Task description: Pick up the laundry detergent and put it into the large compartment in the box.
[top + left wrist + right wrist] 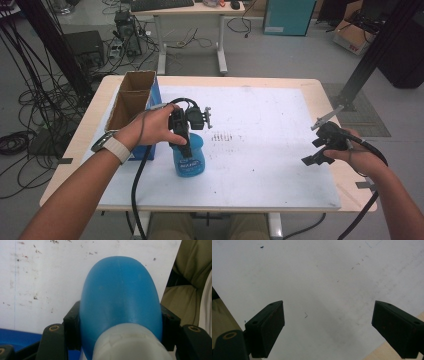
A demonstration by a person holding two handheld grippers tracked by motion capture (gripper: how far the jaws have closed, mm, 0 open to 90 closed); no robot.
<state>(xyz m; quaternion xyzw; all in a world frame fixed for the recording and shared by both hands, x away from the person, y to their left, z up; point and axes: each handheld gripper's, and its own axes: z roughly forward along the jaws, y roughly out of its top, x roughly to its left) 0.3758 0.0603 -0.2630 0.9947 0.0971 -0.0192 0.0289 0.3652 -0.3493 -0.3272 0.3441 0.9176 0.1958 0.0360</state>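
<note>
1. High view: a blue bottle (pixel 189 160) stands upright on the white sheet (pixel 260 150) that covers the bench (pixel 320 87), left of the middle and near the front edge. The left gripper (pixel 181 136) comes down onto the bottle's top, held by the left hand (pixel 152 127), which wears a pale wrist strap (pixel 114 146). Just beside the bottle on its left stands an open cardboard box (pixel 132 97) with a blue side. The right gripper (pixel 320 150) is well apart at the sheet's right edge, held by the right hand (pixel 357 155), with nothing between its jaws.

2. Left gripper view: the jaws press on both flanks of the blue bottle (pixel 120 295), clamped around it just beyond its whitish cap (pixel 130 345). The white sheet (pixel 45 277) lies behind, and a person's olive trousers (pixel 190 290) show at the right.

3. Right gripper view: the right gripper (pixel 328 327) has its jaws spread wide and empty over the scuffed white sheet (pixel 317 277). The bench's (pixel 379 352) wooden edge shows at the lower right.
</note>
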